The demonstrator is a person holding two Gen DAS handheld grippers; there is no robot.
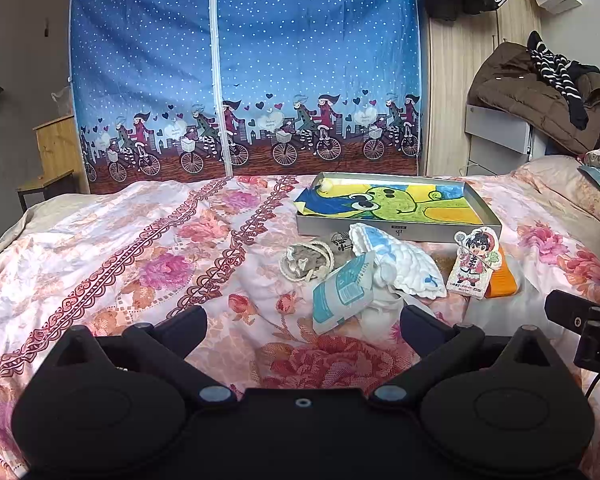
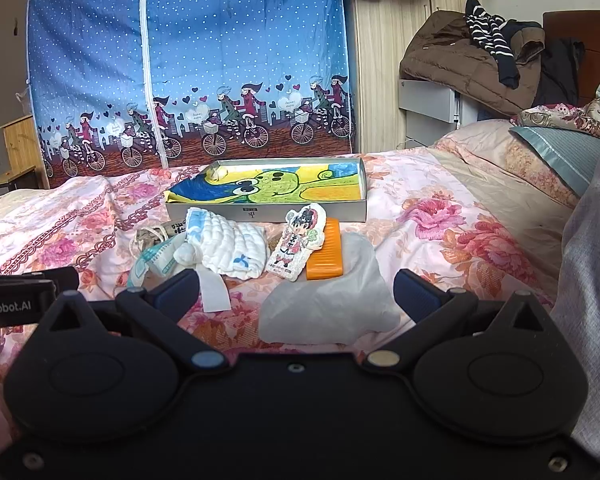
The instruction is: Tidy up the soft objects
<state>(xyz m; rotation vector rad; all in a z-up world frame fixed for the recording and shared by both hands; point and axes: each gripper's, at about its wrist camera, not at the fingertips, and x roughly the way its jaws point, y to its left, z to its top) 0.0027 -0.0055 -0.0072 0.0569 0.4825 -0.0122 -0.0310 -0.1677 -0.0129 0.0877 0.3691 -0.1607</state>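
While both tools hover low over the floral bedspread (image 1: 132, 240), the left gripper (image 1: 303, 320) and right gripper (image 2: 296, 288) each stand with jaws spread wide, nothing between them. Nearest the right gripper lies a crumpled white plastic bag (image 2: 332, 304), directly ahead between its fingers. Just beyond it, an orange comb-like piece (image 2: 325, 256) touches a cartoon-figure cushion (image 2: 298, 240). Left of these sits a white quilted cloth (image 2: 232, 244), overlapping a pale blue packet (image 1: 340, 292) nearest the left gripper; a rope-trimmed grey pouch (image 1: 306, 260) lies just left of the cloth. Farther back, a shallow grey box (image 1: 396, 230) holds a bright frog-print cloth (image 1: 388, 202), one corner draped over its left rim. Left half of the bed shows open quilt. Far behind hangs a blue bicycle-print wardrobe cover (image 1: 244, 72); far right, pillows (image 2: 556, 152) and a brown coat (image 2: 460, 60).
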